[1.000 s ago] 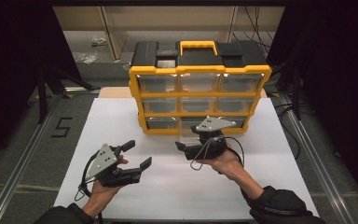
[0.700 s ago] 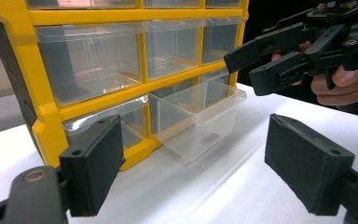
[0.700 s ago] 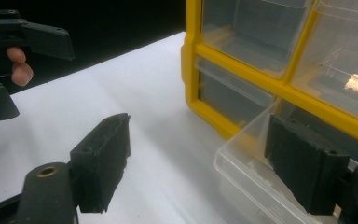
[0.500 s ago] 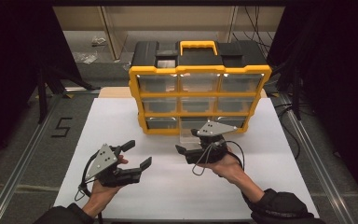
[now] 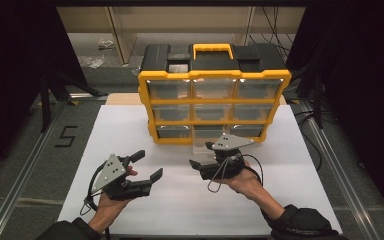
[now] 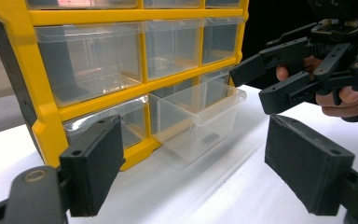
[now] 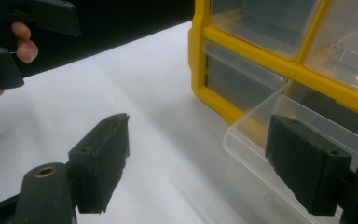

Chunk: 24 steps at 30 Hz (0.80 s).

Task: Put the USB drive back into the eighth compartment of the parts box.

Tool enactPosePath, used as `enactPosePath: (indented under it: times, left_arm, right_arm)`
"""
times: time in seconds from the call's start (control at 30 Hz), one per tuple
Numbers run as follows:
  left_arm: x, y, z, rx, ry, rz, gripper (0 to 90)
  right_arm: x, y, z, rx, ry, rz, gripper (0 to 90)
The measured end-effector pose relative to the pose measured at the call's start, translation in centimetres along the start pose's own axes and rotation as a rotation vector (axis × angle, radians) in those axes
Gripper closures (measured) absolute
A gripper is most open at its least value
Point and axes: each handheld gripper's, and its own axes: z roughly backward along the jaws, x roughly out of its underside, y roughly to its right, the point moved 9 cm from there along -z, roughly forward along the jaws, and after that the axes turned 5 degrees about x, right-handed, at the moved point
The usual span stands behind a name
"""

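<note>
At the surface's (image 5: pixel 130 130) far edge, the organizer's (image 5: pixel 212 100) bottom-middle drawer (image 6: pixel 198 119) stands pulled out for access; right gripper (image 5: pixel 207 156) and left gripper (image 5: pixel 147 165) both gape empty.

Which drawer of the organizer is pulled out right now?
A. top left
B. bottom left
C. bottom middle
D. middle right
C: the bottom middle drawer juts out from the organizer onto the table, while the others sit flush; the right gripper is beside it with its jaws apart, not holding it.
</note>
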Motion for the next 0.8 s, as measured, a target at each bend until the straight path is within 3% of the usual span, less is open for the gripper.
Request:
enactPosePath:
  times: [0.8]
  left_arm:
    - [0.0, 0.0, 0.0, -0.001, 0.001, 0.001, 18.8]
  right_arm:
    - [1.9, -0.3, -0.6, -0.004, -0.054, 0.006, 22.8]
